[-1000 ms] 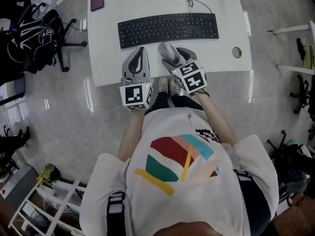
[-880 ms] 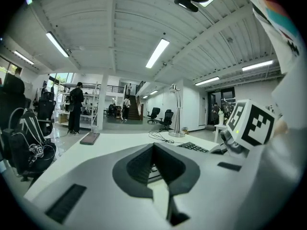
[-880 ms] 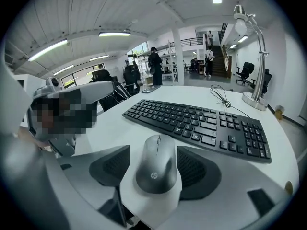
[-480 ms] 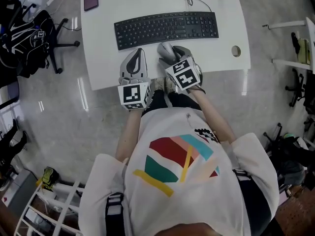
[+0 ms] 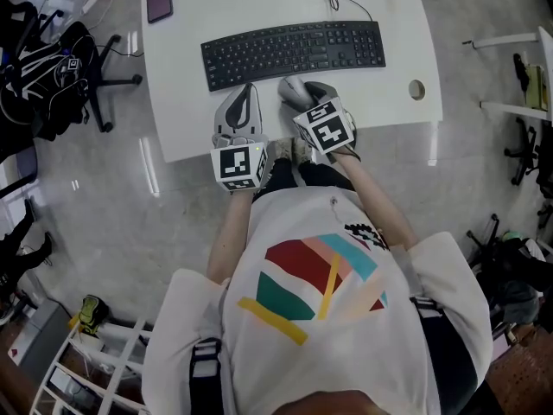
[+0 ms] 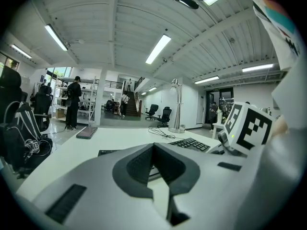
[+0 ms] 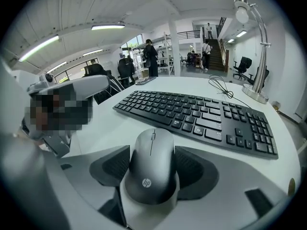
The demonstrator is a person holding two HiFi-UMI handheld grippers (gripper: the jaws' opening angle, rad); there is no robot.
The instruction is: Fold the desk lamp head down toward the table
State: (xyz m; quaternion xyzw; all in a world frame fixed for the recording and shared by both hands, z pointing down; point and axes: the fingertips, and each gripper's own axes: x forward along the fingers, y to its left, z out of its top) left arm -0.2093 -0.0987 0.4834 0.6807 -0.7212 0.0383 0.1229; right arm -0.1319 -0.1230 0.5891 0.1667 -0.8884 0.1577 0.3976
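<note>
On the white desk (image 5: 177,76), right tongs (image 7: 151,153) clasp a grey mouse (image 7: 151,174).

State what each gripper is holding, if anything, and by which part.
The right gripper clamps the HP computer mouse by its two long sides, toward its rear. The left gripper is shut, holding nothing.
</note>
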